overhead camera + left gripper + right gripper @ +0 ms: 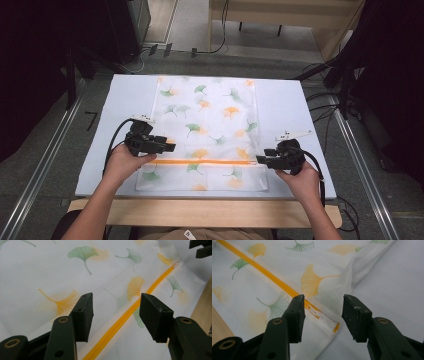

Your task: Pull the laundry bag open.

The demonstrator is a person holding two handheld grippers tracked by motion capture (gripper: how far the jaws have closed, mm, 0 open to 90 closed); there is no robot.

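Observation:
A white mesh bag point(210, 120) printed with green and orange ginkgo leaves lies flat on the white board point(290, 100). An orange zipper point(205, 162) runs across it near the front. My left gripper point(170, 147) hovers open at the bag's left edge by the zipper's left end; in the left gripper view the zipper point(120, 322) passes between the jaws. My right gripper point(260, 159) is open at the zipper's right end. The white zipper pull point(315, 312) lies just ahead of the right gripper point(323, 315). The other gripper point(201, 248) shows far off.
The board rests on a wooden table edge point(200, 212) at the front. Grey floor, metal rails point(45, 165) and cables point(330, 100) surround the table. Bare board lies on both sides of the bag.

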